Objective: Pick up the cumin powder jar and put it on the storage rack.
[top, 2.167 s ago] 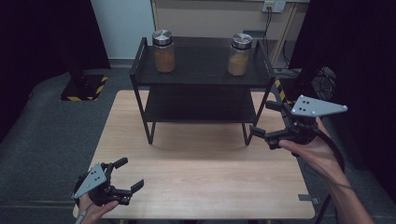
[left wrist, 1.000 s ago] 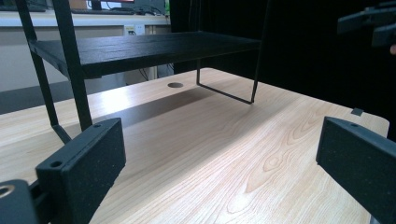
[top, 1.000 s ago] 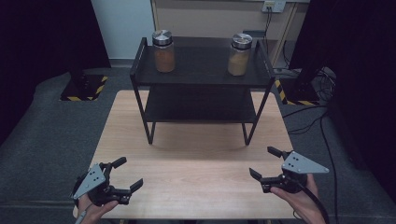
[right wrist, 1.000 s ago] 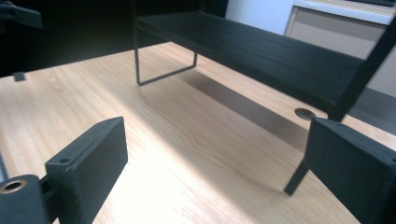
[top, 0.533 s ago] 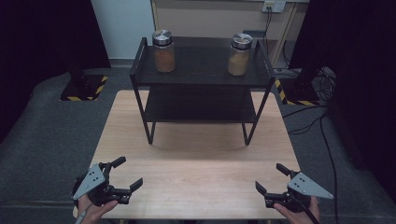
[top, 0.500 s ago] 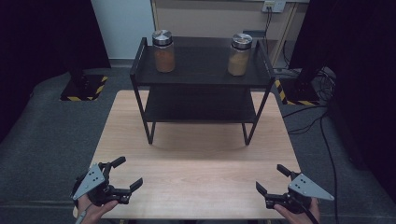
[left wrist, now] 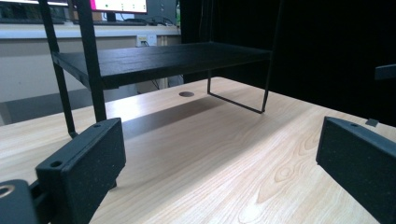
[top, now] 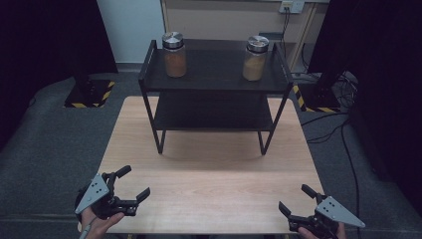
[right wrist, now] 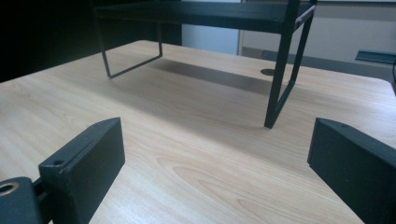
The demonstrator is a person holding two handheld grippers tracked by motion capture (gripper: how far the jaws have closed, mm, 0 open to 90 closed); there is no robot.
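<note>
Both the left gripper and right gripper rest low over the table, fingers spread wide, empty. The work looks finished or not begun; next, reaching a jar on the rack means lifting high.

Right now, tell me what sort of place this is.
Probably a lab set up for recording: a wooden table ringed by black curtains, loose cables on the grey carpet, and yellow-black hazard tape on a stand base.

Pale wooden desk carried a black two-tier metal shelf rack. Two glass jars with silver lids, left and right, stood on its top tier, well apart. Left gripper and right gripper sat at the near corners, jaws wide, nothing between them.
</note>
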